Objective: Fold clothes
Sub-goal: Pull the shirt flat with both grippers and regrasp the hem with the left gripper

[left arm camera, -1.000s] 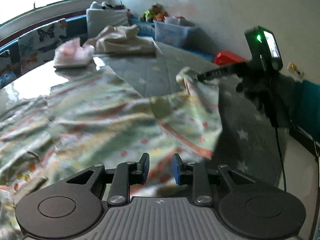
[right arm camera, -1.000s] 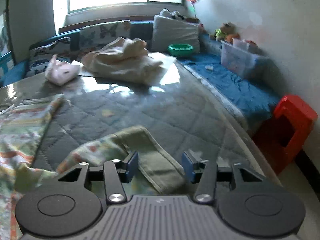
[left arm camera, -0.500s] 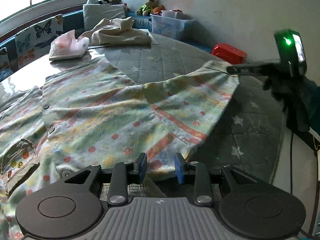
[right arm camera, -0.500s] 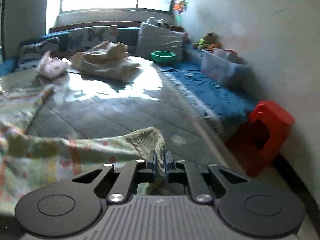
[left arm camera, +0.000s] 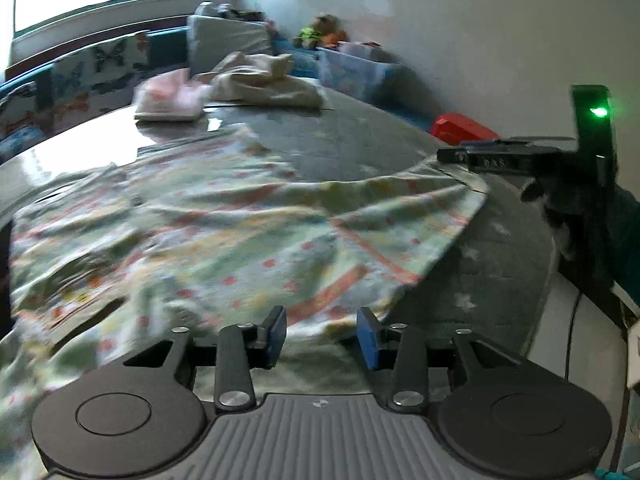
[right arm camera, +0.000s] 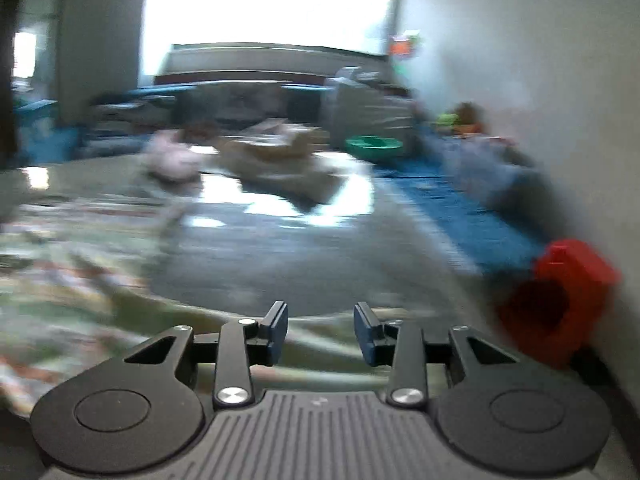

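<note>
While your left gripper [left arm camera: 320,334] hovers with jaws wide apart and empty over the near hem of the shirt [left arm camera: 224,232], the patterned shirt lies spread across the grey bed [left arm camera: 500,272]. Your right gripper [right arm camera: 321,332] sits at the shirt's far corner, jaws also parted, gripping nothing; its view is blurred.

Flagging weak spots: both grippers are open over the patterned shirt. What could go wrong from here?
The patterned shirt lies rumpled, so a fold now may trap creases. Its sleeve end reaches near the edge of the quilted surface, held by neither the left gripper nor the right gripper; it could slide off.
</note>
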A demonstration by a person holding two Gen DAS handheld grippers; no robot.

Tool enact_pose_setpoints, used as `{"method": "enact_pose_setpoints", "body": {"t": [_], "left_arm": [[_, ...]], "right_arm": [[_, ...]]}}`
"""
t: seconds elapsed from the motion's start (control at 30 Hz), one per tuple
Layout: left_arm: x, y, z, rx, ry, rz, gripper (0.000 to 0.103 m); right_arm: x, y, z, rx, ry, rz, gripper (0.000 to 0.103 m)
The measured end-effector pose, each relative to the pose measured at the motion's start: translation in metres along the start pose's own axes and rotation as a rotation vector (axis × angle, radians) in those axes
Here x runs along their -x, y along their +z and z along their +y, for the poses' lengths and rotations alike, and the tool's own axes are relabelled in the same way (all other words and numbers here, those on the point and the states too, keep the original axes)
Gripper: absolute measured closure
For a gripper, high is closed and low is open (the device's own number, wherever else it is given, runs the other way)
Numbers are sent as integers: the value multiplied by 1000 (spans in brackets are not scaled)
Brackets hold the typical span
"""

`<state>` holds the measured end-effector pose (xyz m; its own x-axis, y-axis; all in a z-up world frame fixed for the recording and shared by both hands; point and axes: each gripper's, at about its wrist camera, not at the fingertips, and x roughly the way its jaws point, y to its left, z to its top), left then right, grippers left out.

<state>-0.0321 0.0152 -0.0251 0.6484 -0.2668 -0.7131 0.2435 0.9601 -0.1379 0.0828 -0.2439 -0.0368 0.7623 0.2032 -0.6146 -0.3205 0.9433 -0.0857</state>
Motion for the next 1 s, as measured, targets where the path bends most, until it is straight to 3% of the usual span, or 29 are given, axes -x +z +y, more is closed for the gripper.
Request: {"method": "enact_pose_setpoints", "body": {"t": [0.17, 0.33, 0.43, 0.53, 0.57, 0.73, 1.0], "left_arm": [[9, -18, 25, 94, 38, 30, 61], [26, -31, 35, 137, 22, 14, 60], [42, -37, 42, 159, 22, -10, 60], [65, -41, 58, 191, 74, -58, 56], [73, -43, 66, 209, 106, -75, 56], [113, -63, 120, 360, 325, -132, 55], [157, -104, 203, 565, 668, -130, 54]], "right_arm": [[-2, 2, 47, 61, 194, 20, 60], [-3, 5, 94, 122, 389, 40, 59], [-5, -1, 113, 183, 407, 77, 59], [8, 0, 128, 251, 412, 58, 56], [14, 2, 132, 261, 424, 42, 51], [25, 13, 166, 290, 516, -13, 49], [11, -2, 216, 400, 598, 56, 49]]}}
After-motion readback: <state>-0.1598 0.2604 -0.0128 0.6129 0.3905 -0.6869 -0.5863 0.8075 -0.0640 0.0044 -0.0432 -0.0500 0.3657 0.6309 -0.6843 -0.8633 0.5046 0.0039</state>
